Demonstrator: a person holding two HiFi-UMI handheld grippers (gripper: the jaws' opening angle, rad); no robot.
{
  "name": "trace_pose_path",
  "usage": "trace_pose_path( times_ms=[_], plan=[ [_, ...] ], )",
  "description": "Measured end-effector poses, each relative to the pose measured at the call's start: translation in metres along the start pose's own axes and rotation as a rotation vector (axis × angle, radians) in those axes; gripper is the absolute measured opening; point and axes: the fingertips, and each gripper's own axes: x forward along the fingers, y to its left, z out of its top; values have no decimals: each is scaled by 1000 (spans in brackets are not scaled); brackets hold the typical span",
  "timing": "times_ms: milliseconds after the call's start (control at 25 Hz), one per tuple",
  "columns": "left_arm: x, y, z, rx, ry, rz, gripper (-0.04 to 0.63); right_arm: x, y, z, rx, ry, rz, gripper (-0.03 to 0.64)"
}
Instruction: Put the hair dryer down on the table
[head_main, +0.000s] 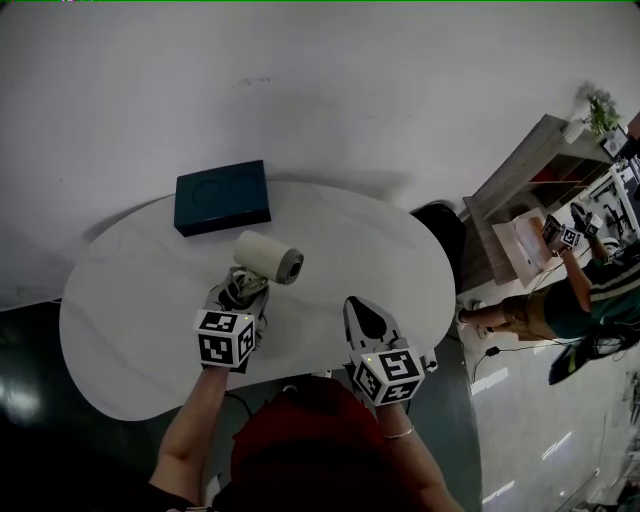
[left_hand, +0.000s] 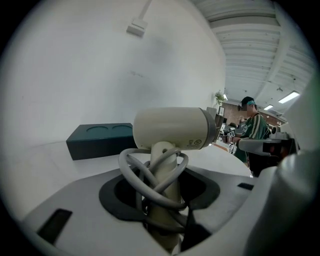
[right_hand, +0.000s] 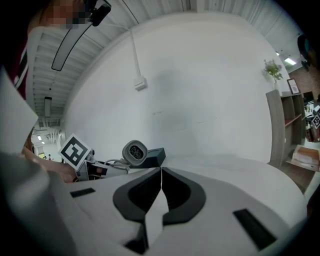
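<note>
Jaws of my left gripper clamp the hair dryer by its cord-wrapped handle, over the tabletop. On my right gripper the jaws meet, empty.

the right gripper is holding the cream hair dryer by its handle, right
Not quite. It is the left gripper that holds the hair dryer by its handle, as the left gripper view shows. The right gripper is shut and empty.
</note>
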Motion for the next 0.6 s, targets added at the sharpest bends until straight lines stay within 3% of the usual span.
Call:
trace_pose_path(
  times_ms=[600],
  plan=[
    [71,-27,14,282,132,-145,212,20,-35,-5,40,39,-21,15]
  ],
)
